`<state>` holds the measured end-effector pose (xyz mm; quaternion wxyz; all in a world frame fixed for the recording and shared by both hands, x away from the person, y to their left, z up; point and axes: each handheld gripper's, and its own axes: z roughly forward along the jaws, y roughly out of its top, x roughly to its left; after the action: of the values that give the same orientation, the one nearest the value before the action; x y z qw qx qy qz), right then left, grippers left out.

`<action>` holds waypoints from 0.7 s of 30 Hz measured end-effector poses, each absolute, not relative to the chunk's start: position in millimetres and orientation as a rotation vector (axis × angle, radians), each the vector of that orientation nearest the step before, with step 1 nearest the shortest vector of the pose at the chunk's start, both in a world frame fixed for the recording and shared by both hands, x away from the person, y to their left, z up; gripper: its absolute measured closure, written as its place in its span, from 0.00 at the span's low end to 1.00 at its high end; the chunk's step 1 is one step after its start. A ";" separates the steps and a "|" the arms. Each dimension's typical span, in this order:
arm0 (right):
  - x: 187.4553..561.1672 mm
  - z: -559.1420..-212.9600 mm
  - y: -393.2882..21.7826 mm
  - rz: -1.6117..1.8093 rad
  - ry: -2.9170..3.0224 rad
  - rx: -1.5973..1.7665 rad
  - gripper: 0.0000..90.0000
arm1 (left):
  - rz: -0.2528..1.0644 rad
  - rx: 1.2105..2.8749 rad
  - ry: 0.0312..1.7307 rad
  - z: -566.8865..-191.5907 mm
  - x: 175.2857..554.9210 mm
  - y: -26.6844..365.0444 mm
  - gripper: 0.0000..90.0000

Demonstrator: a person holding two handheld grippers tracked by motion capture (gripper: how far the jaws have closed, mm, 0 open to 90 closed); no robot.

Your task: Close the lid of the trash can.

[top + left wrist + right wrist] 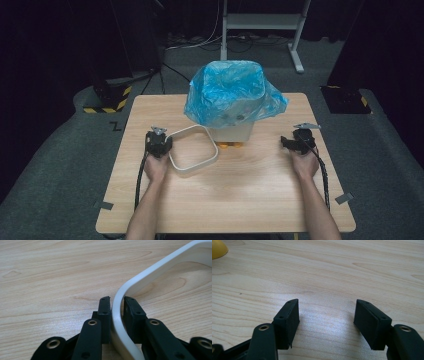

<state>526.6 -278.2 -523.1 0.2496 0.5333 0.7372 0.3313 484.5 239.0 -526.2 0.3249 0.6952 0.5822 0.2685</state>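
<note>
A white rounded-square ring (187, 170) lies flat on the wooden table (225, 200), left of centre. My left gripper (167, 145) sits at the ring's left edge. In the left gripper view the ring's rim (150, 270) runs between the two black jaws of my left gripper (117, 301), whose pads hug it on both sides. My right gripper (287, 142) rests low over the table's right side. Its jaws stand wide apart in the right gripper view (327, 307), with bare wood between them.
A white bin (232, 131) draped in a blue plastic bag (232, 92) stands at the table's back centre, with small orange pieces (230, 145) at its foot. A yellow-orange edge (218, 248) shows at the top left of the right gripper view. Dark floor surrounds the table.
</note>
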 end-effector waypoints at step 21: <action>526.4 -523.0 -277.5 0.907 2.026 1.437 0.39 | 0.647 1.860 1.528 -521.5 478.6 248.4 0.89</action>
<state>526.4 -277.5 -523.0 0.2460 0.5268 0.7426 0.3325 478.6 248.4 -521.5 0.3188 0.7072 0.5811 0.2461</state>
